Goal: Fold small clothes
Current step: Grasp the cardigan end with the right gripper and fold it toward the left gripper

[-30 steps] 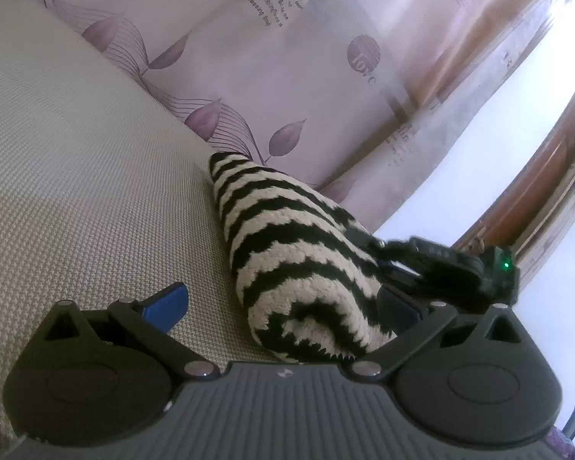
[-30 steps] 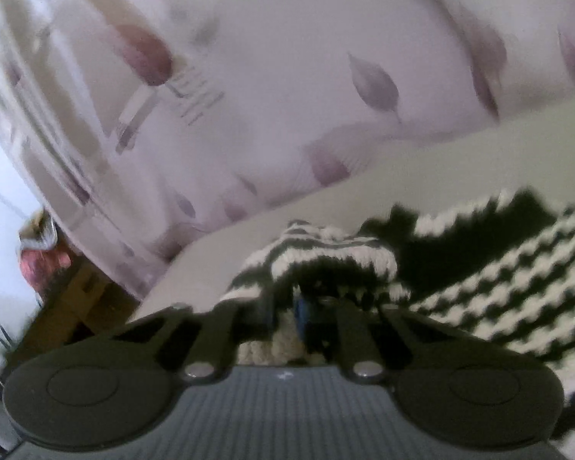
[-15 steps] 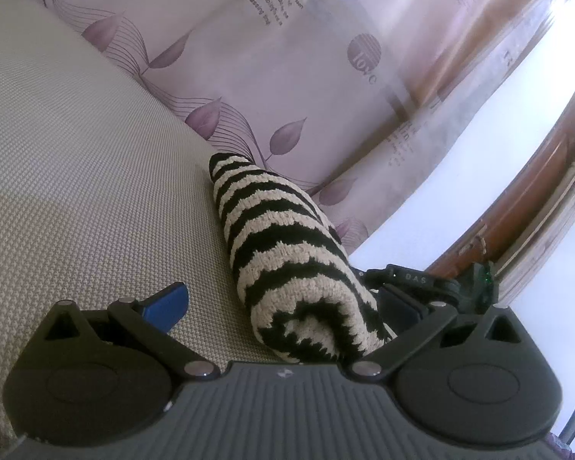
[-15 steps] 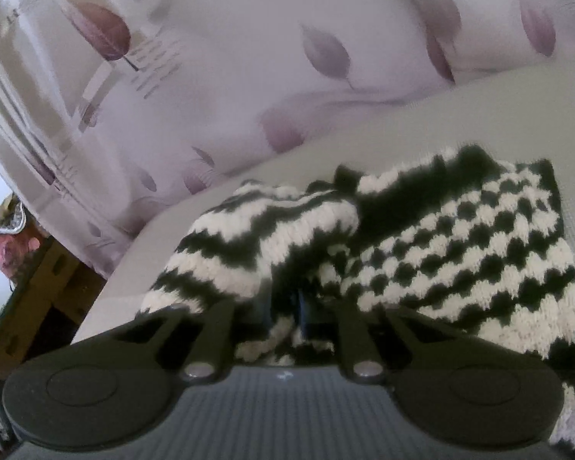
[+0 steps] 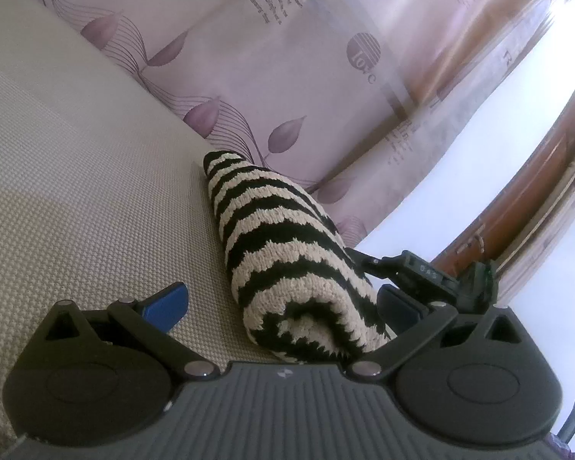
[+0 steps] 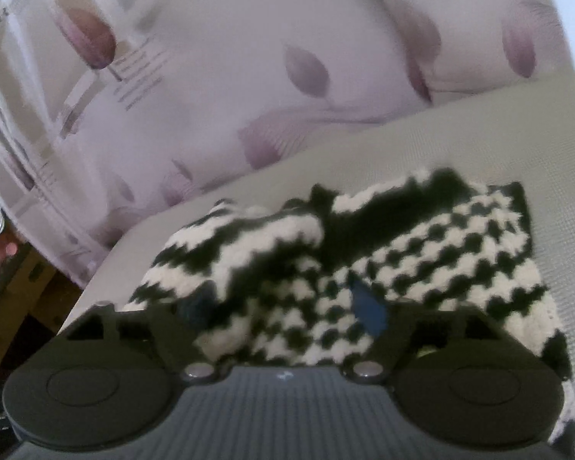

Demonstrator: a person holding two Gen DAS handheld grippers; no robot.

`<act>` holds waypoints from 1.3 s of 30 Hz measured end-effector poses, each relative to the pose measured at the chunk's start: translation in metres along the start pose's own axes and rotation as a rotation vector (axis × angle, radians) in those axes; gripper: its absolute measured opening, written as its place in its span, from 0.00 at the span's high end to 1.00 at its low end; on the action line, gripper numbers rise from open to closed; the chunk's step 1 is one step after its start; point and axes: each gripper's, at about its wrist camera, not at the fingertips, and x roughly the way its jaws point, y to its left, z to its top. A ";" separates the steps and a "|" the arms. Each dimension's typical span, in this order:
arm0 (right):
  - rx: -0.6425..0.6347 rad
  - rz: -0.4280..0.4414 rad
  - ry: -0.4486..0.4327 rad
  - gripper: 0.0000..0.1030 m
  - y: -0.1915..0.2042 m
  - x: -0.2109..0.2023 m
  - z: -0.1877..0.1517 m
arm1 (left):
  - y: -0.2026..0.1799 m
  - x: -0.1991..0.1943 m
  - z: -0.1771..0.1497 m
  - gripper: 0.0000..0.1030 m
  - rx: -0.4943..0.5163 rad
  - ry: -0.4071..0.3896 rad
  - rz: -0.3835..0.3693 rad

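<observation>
The left gripper (image 5: 283,306) is sitting low over the beige woven surface (image 5: 76,211), angled slightly downward, its jaws spread wide. One blue pad (image 5: 166,303) is showing at lower left of the left wrist view, the other dark pad (image 5: 398,306) at lower right, and neither is pressing on anything. Between them is lying the black-and-cream striped knit garment (image 5: 283,253), folded into a thick roll that is running from the bottom centre of the frame up toward the middle, its rounded end right at the gripper's body. Just beyond the roll, at right of centre, the dark frame of the right gripper (image 5: 421,272) is peeking in, close against the garment's far side.

Switching to the right wrist view, a little blurred: the right gripper (image 6: 283,310) is tilting more steeply down onto the same knit (image 6: 402,253), which is filling the centre and right of the frame on the beige surface (image 6: 479,134). Its jaws have just been opening and are now standing well apart, with the knit lying between them. A blue fingertip (image 6: 368,306) is showing right of centre against the checked weave; the other finger (image 6: 195,306), dark and half buried at left of centre, is hard to make out. A leaf-printed curtain (image 6: 249,76) is hanging behind, across the top.
</observation>
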 end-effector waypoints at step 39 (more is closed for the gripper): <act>-0.160 0.113 -0.017 0.84 0.027 -0.009 0.046 | -0.053 0.024 0.038 0.00 0.096 0.027 0.060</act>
